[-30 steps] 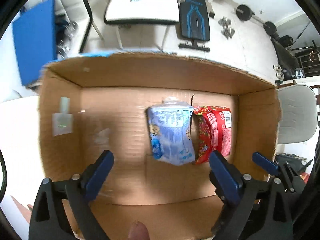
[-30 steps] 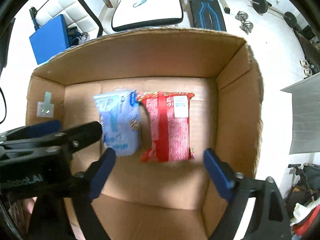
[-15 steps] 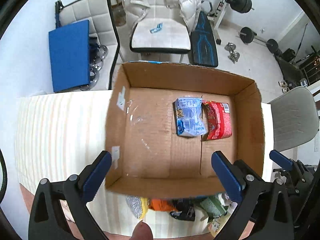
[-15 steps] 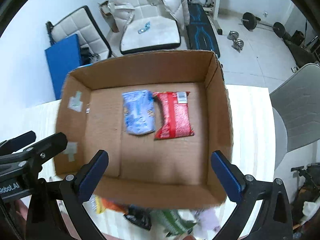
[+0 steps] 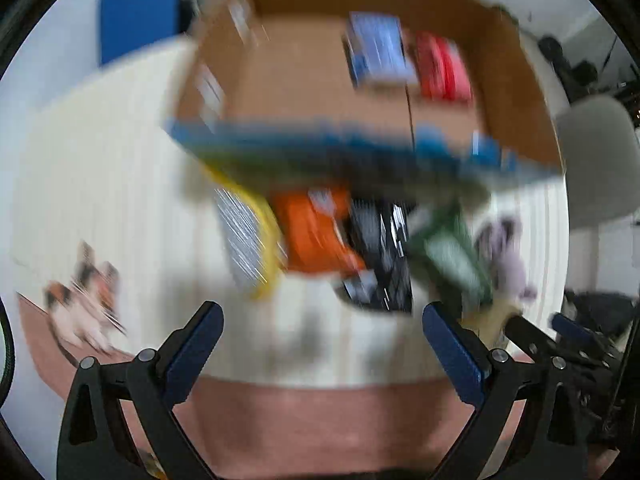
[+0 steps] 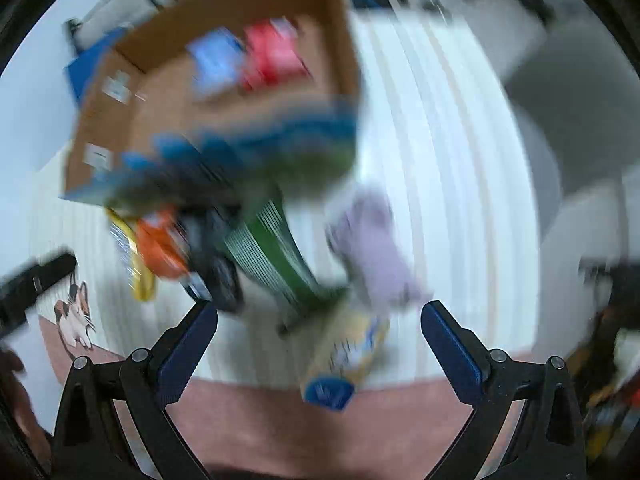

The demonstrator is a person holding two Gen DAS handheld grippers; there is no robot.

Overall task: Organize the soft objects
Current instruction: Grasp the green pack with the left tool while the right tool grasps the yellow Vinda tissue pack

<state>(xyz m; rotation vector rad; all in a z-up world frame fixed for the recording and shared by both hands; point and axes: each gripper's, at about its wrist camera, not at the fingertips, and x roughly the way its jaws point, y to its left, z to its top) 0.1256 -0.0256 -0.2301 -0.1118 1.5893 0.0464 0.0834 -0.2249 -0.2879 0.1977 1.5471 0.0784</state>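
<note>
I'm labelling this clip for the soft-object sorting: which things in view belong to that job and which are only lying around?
Job: cardboard box; blue packet and red packet inside it; orange packet, green packet and lilac soft toy on the table.

Bystanders: cat picture, grey chair, blue board.

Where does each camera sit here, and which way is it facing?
Left wrist: on the left gripper, looking forward and down at the packets before the cardboard box; both its open blue-padded fingers show.
Right wrist: on the right gripper, facing the same pile from further right, the green packet central; its open fingers show.
Shared: box, blue packet, red packet, striped table, heavy blur.
</note>
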